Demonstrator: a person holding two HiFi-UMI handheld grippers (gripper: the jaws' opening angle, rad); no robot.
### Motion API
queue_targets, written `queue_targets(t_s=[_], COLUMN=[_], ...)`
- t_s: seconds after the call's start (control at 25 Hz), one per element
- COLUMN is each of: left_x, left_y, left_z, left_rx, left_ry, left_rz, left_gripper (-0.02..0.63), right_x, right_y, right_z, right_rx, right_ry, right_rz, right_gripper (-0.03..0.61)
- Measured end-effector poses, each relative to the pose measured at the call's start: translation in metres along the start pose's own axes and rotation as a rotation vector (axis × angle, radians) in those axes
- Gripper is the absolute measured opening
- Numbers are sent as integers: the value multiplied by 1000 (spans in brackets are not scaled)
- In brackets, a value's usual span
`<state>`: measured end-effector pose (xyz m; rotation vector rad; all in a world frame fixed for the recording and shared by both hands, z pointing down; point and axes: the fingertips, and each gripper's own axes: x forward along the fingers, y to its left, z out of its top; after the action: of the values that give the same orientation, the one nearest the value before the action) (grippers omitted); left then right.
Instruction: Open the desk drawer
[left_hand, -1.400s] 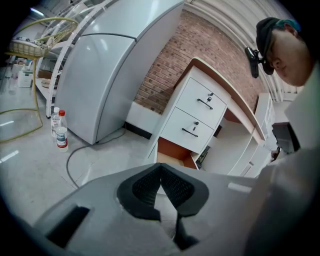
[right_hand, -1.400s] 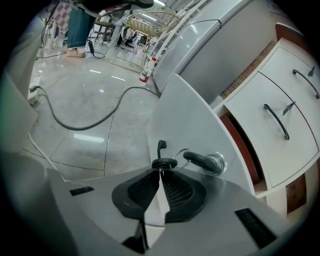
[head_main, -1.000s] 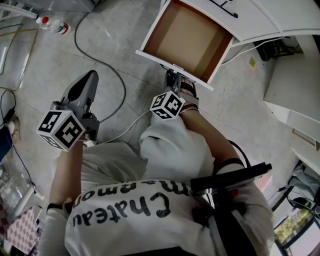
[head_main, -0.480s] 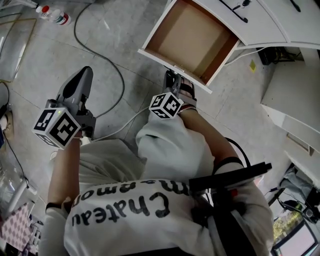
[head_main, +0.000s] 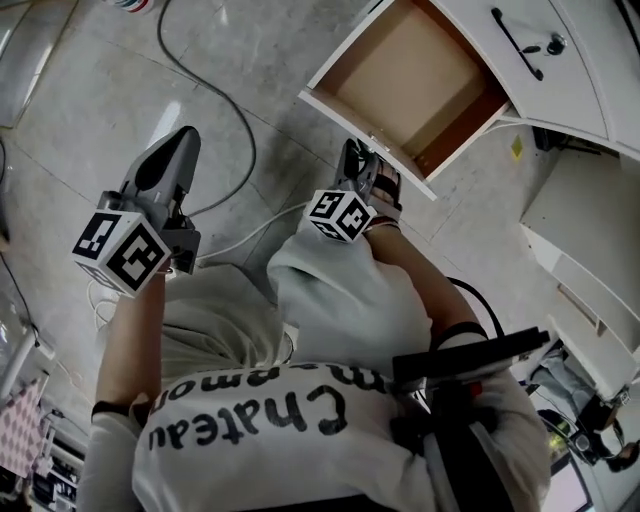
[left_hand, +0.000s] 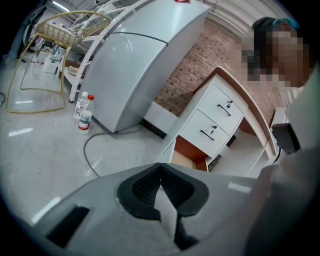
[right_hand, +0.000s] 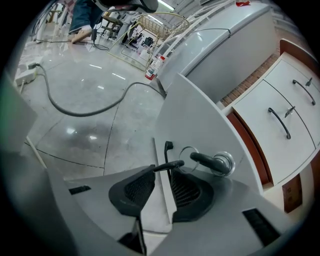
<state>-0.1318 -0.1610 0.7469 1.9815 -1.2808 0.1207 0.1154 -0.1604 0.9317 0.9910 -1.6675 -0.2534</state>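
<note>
Out from the desk (head_main: 590, 60) front, held the drawer (head_main: 420, 75) wide open with right claw (right_hand: 162, 172) clamped on its handle (right_hand: 175, 163); carried left claw (left_hand: 160, 170) closed, empty, well apart from desk; judged opening essentially complete.

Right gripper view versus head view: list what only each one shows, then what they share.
Only the right gripper view: the right gripper's tongs shut on the drawer handle, and a key in the lock beside it. Only the head view: the brown inside of the open drawer, and the left gripper, apart from it over the floor. Both: the white drawer front and the grey cable on the floor.
</note>
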Motion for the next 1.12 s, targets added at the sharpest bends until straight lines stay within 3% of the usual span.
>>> queue_targets(t_s=[0.24,0.4,0.52,0.6,0.8,0.96,1.12], left_x=[-12,-12,-16,-22,-49,-72,-100], left_y=[5,-13,-39,-54,-78,-111,-153], left_z=[-17,-18,-28,-40,-54,-36,-6], left_rx=[-55,79,66,62,164,102,24], left_ry=[61,54,98,148,258,290,338], left_rz=[49,16,-61,-85,-50,-57,-93], left_gripper=[15,15,14,15,14,15,15], right_x=[-4,-7,-15,-27,-86,-150,-215], right_y=[2,-4,-11,-14,-30,-42,-64], right_z=[1,-1,-7,-10,-3,12,51], right_rx=[4,-4,37,85,271,419,609], right_ry=[21,65,113,152,226,275,257], right_rz=[39,32,36,40,55,142,232], right_gripper=[71,71,71,71,71,69,48])
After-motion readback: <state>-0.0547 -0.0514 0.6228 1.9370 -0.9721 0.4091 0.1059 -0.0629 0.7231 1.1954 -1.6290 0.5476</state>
